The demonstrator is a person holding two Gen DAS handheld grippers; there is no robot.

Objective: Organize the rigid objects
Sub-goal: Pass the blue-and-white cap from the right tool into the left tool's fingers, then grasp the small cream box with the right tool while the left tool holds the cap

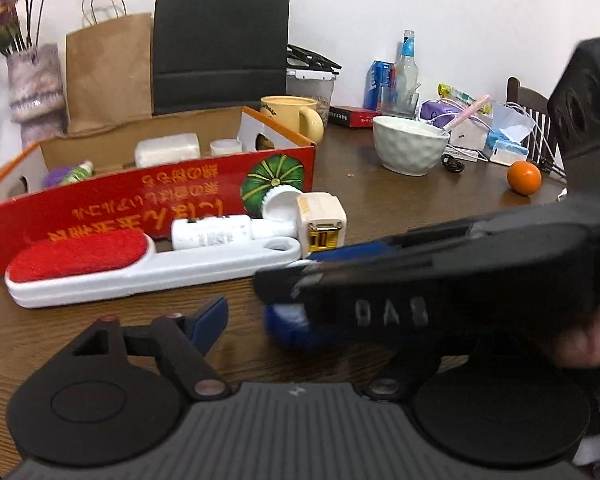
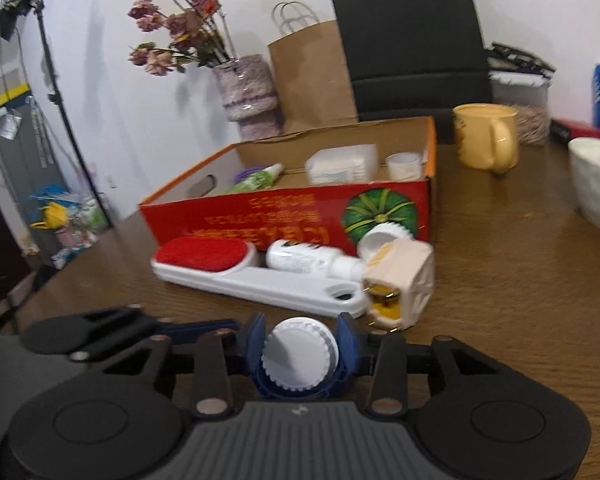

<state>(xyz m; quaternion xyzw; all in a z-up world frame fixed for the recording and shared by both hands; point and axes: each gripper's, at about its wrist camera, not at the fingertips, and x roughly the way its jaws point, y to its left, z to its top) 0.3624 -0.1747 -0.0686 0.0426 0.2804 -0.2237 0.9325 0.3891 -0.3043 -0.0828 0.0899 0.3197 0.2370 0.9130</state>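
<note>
Right, the right gripper [image 2: 302, 354] has its blue pads pressed on either side of a white ridged cap [image 2: 300, 360], low over the brown table [image 2: 500, 300]. The left gripper [image 1: 236, 320] stands part-open with nothing between its fingers, the right tool crossing in front of it. Ahead lie a lint brush [image 1: 140, 264], a white bottle [image 1: 216, 232] and a cream charger [image 1: 322, 222], all just beside the red box [image 1: 140, 196].

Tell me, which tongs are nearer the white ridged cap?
Right. The right tongs close around the white ridged cap; the left tongs sit just beside it.
</note>
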